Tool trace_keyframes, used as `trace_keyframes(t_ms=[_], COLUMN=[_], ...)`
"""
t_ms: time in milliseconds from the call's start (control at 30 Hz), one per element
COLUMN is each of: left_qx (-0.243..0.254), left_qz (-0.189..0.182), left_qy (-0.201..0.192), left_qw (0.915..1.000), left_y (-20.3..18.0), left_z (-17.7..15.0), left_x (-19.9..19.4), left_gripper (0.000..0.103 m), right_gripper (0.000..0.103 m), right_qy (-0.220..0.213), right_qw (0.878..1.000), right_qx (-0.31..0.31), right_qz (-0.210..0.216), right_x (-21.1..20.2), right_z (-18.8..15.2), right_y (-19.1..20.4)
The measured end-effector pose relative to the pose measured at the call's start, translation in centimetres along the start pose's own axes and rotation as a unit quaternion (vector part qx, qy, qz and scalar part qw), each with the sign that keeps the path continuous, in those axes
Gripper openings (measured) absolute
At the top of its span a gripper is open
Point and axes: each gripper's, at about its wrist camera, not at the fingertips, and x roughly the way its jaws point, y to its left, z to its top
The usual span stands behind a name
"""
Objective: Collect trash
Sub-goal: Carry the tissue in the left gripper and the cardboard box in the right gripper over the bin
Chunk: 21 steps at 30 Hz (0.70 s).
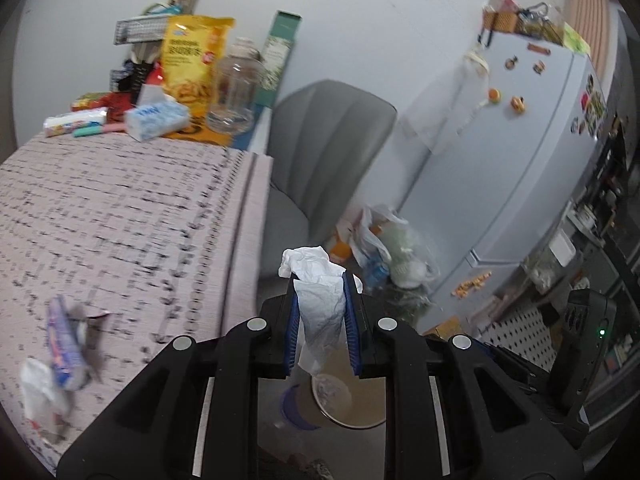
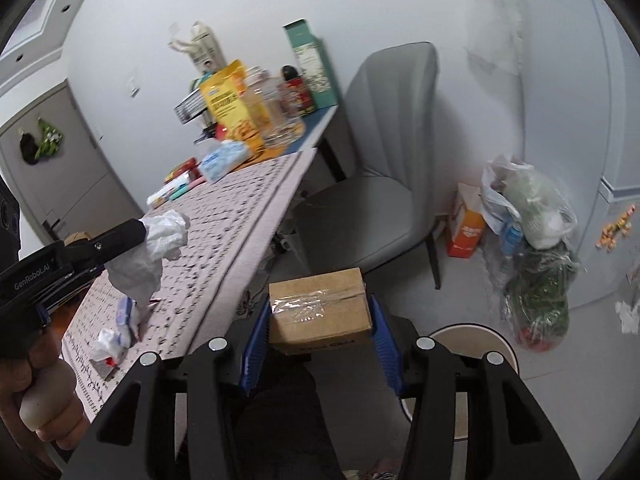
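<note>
Holding a crumpled tissue (image 1: 320,300) pinched in my left claw (image 1: 321,322), I have it out past the table (image 1: 120,208) edge, hanging long end down, with the round bin (image 1: 348,400) directly below it. My right claw (image 2: 318,336) is clamped on a taped cardboard box (image 2: 320,308), also off the table, with the bin's rim (image 2: 472,330) low to its right. The left is better lined up for a drop, I judge. More scraps (image 2: 116,332) lie near the table's front edge. Both claws hide most of the bin's mouth, so I cannot tell what it contains.
</note>
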Motion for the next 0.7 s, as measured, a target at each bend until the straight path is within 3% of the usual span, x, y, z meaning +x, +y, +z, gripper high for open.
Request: trace_keyframes(t_ms=[300,700], left_qx=[0.022,0.000], left_qz=[-0.015,-0.012], left_qy=[0.047,0.125], left_qw=[0.9986,0.9921], left_y=[-3.9,-4.6], left_z=[-0.7,-3.6], left_x=[4.8,12.3], left_gripper=[0.020,0.020], right_gripper=[0.048,0.048], right_qy=[0.002,0.017], right_qw=[0.999,0.997], right_qx=[0.036,0.032], right_qz=[-0.019,-0.063], right_x=[0.4,2.3], right_z=[-0.7,-1.8], right_y=[-4.7,-9.2])
